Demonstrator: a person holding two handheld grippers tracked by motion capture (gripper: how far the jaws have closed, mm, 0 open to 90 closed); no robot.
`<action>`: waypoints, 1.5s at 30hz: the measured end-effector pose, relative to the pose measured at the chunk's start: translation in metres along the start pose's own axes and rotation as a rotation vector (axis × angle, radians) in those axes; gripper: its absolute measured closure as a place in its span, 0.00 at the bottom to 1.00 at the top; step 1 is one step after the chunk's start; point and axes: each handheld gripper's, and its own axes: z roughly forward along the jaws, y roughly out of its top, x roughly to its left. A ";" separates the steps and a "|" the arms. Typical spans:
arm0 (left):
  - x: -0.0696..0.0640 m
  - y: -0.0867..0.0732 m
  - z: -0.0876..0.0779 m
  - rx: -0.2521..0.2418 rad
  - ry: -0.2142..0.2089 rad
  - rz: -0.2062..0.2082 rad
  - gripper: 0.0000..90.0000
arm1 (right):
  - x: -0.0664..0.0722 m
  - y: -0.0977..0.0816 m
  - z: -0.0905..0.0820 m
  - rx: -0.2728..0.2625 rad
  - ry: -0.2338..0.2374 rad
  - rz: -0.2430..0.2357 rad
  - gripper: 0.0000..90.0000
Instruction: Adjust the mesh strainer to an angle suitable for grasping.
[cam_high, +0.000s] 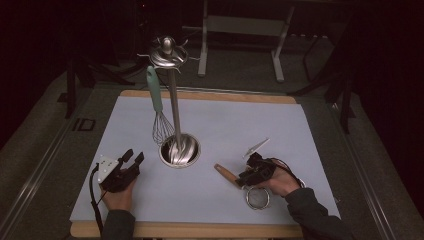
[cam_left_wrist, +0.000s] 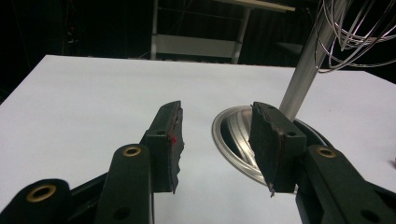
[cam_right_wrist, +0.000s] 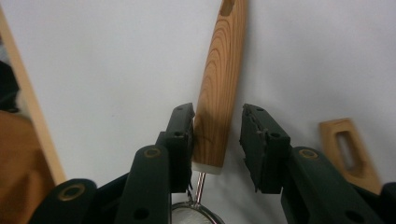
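the thing in hand is a small strainer (cam_high: 257, 198) with a round wire-rimmed mesh bowl and a wooden handle (cam_right_wrist: 219, 93). it lies flat on the white mat (cam_high: 300, 130) of the counter (cam_high: 200, 230) at the near right, bowl toward the person, handle slanting up and left. the handle shows strong brown grain, a hole near its far tip and a pale collar where a thin metal stem joins the bowl.

the right tool (cam_right_wrist: 217, 140) sits around the lower end of that handle. in the right gripper view the left jaw lies against the wood while the right jaw stands apart with a bare gap, so the handle is between the jaws but not clamped. the left tool (cam_left_wrist: 215, 140) rests at the near left, jaws parted with nothing between them, pointing toward the stand.

mid-counter stands a steel utensil stand (cam_high: 179, 149) with a round dished base, a tall pole and hooks at the top. a whisk (cam_high: 159, 107) with a pale green handle hangs from one hook, its wires down beside the pole. a light wooden piece with a slot (cam_right_wrist: 348, 151) lies just right of the right tool.

the strainer's bowl is cut off at the bottom edge of the right gripper view, and in the high view the hand and tool cover the middle of the handle. the room behind is too dark to read.
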 end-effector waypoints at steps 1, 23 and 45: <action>0.000 0.000 0.000 0.000 0.000 0.000 0.60 | -0.001 0.000 0.002 0.003 0.016 0.012 0.73; -0.001 0.000 0.001 0.002 0.002 0.009 0.61 | 0.003 0.002 0.018 0.076 0.040 0.040 0.70; -0.001 0.000 0.002 0.007 0.004 0.014 0.60 | 0.010 0.006 0.012 0.058 0.004 0.009 0.79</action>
